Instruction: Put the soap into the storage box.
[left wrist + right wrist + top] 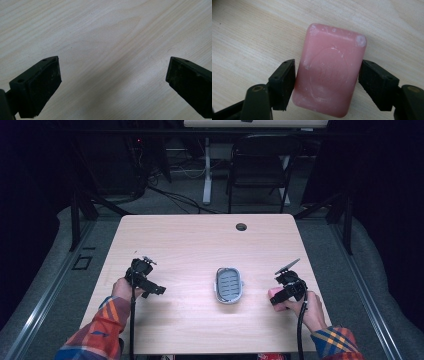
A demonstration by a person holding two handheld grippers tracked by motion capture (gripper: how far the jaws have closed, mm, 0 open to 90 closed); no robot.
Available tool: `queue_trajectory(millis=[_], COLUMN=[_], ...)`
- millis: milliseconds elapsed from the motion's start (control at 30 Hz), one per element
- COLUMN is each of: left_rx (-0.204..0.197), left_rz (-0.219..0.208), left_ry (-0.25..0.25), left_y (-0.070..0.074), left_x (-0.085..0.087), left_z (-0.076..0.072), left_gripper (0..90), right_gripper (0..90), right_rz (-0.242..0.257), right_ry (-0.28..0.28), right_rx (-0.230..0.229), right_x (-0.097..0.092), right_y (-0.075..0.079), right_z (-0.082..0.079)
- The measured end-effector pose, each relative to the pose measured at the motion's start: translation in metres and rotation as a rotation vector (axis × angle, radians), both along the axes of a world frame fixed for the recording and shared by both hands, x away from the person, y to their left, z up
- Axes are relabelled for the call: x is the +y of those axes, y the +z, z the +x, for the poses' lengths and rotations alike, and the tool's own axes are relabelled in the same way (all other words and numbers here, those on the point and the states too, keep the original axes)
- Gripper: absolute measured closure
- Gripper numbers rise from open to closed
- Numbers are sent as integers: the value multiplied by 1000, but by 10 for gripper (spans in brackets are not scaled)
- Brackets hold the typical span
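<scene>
Right gripper [327, 75] pinching pink soap bar [329, 72] across short sides, right of soap dish [229, 285], likely destination. Left gripper [113, 80] spread, idle left of dish.

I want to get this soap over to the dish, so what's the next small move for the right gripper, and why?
Probably close the right gripper fully, then lift. Its jaws flank the pink soap bar, which lies flat on the table; the pads sit at its long sides, seemingly just touching. The grey soap dish waits empty nearby. The left gripper is open over bare wood.
</scene>
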State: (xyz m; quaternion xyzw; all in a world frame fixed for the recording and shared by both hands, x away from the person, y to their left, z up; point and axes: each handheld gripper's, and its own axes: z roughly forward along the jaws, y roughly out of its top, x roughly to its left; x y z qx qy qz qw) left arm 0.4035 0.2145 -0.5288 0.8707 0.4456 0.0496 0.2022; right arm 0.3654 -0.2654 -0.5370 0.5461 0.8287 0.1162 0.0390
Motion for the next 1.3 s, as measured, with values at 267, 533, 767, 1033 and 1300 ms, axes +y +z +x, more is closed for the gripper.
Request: queue_trajectory(millis=[267,533,767,1033,1300], left_rx=[2,1,3,12,14], left_rz=[0,6,9,11,12], left_ry=[0,-4,-4,-9,-9], left_y=[0,0,-1,-1,-1], left_x=[0,-1,-1,-3,-2], left_z=[0,0,0,0,0], left_gripper=[0,0,0,0,0], right_gripper=[343,359,364,366,369], right_rz=[-13,-23,-33,-42,-74], right_ry=[-9,-14,-22,-23,-2], right_rx=[9,17,7,10,2], right_x=[-1,0,1,2,4], right_y=[-1,-3,-5,-6,-6], right_z=[0,0,0,0,0])
